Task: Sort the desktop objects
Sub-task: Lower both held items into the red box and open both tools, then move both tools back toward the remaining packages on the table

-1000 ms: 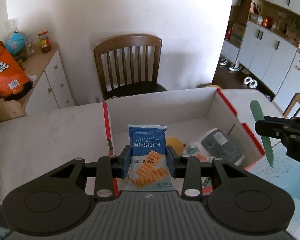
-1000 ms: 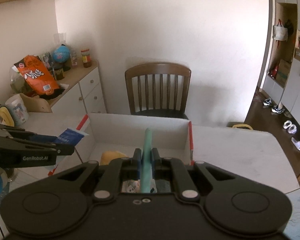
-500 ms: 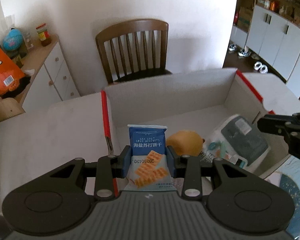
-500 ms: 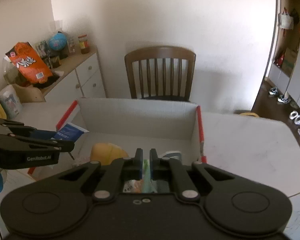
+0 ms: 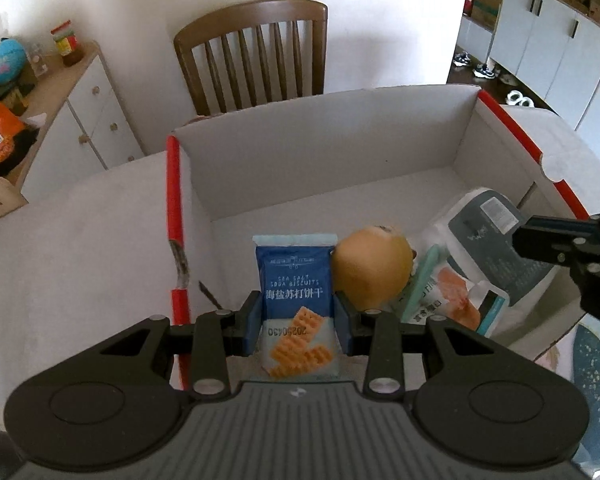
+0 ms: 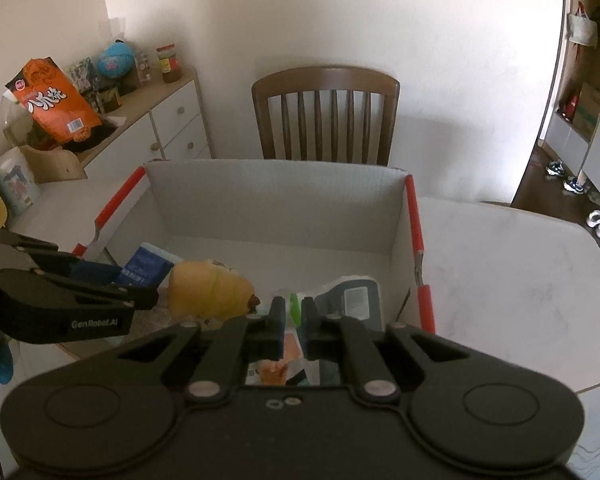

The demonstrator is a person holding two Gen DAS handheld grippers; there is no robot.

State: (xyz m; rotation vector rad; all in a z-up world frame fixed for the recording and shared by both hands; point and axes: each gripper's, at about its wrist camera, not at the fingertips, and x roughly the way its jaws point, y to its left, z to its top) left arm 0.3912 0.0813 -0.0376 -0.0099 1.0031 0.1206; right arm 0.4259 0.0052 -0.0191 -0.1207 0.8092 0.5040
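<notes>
At the lower centre of the left wrist view, the left gripper [image 5: 296, 322] has its blue fingers [image 5: 251, 320] clamped on the sides of the biscuit packet [image 5: 295, 280], which stands upright just inside the left wall of the white box [image 5: 320, 148]. The packet looks light, soft and crushable, with slick film; a gentle hold across its flat sides seems best. To its right lie a round yellow fruit [image 5: 372, 270] and other packs. In the right wrist view, the right gripper [image 6: 290, 326] at lower centre pinches a thin green strip [image 6: 295, 312], probably light and stiff, fingers nearly together.
</notes>
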